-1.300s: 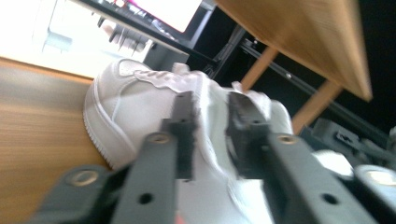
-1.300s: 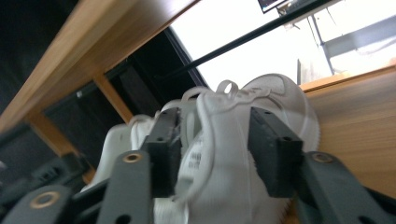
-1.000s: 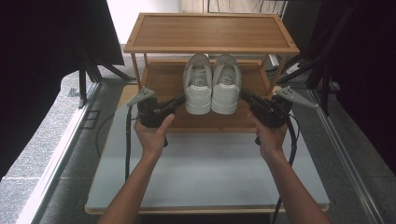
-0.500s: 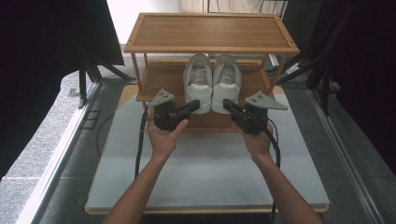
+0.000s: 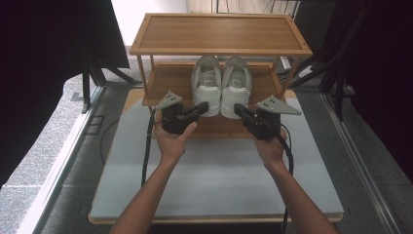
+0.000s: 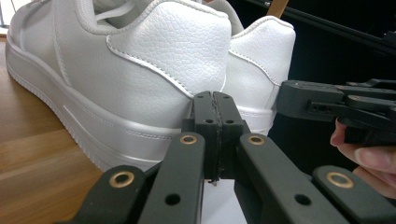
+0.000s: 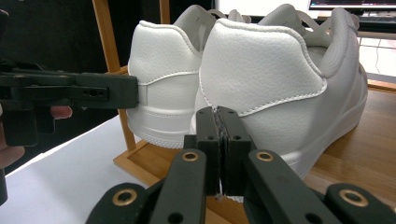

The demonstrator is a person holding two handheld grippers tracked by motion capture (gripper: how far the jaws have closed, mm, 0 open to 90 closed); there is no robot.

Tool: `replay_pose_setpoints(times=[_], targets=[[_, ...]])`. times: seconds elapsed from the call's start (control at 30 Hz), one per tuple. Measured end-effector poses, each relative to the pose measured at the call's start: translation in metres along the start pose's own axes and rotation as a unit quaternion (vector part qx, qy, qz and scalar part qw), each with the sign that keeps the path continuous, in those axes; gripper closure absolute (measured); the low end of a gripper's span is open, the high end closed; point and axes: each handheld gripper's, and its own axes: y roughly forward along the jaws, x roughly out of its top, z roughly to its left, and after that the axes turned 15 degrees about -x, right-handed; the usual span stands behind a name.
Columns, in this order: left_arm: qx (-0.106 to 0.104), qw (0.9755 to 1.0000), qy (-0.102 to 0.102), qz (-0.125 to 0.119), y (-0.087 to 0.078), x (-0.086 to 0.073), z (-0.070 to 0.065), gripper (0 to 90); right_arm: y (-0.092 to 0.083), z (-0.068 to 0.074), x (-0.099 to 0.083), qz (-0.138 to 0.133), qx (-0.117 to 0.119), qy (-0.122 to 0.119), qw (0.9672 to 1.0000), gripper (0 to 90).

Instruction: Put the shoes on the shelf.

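2 white leather sneakers (image 5: 221,85), side by side on the lower tier of 1 wooden 2-tier rack (image 5: 221,34), heels toward the person. Left gripper (image 5: 203,107) and right gripper (image 5: 238,109) level, angled inward at the heels; jaws of both clenched, grasping nothing.

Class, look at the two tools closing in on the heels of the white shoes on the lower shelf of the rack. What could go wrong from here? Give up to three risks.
1. Both the left tool and the right tool have their jaws shut, so neither can grasp a heel unless it opens first.
2. The shoes stand side by side and seem to touch; pulling one may drag the other.
3. The tools point at each other near the heels and could collide.
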Motion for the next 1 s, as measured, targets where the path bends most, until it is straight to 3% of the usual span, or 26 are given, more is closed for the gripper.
replay_pose_setpoints(times=[0.17,0.27,0.4,0.73,0.87,1.0], targets=[[-0.007,1.0,-0.006,-0.002,0.003,-0.001,0.0,90.0,0.001,0.0,0.002,-0.001,-0.015,-0.022,0.9996,89.4],[-0.01,0.9999,-0.009,-0.002,0.007,-0.001,-0.001,90.0,0.003,-0.003,0.005,0.01,-0.019,-0.021,0.9995,89.4],[-0.018,0.9998,-0.01,-0.005,0.013,-0.001,-0.002,90.0,0.006,-0.004,0.009,0.016,-0.038,-0.043,0.9982,89.3],[-0.028,0.9996,-0.006,0.005,0.021,-0.002,-0.004,86.9,0.008,-0.011,0.005,0.015,-0.005,-0.014,0.9998,87.0],[-0.025,0.9997,0.002,0.005,0.018,-0.002,-0.01,77.0,0.003,-0.009,0.003,-0.003,-0.003,-0.016,0.9999,80.9],[-0.035,0.9992,0.01,-0.015,0.006,-0.003,-0.018,68.4,-0.01,-0.005,0.0,-0.025,0.014,-0.014,0.9995,73.4]])
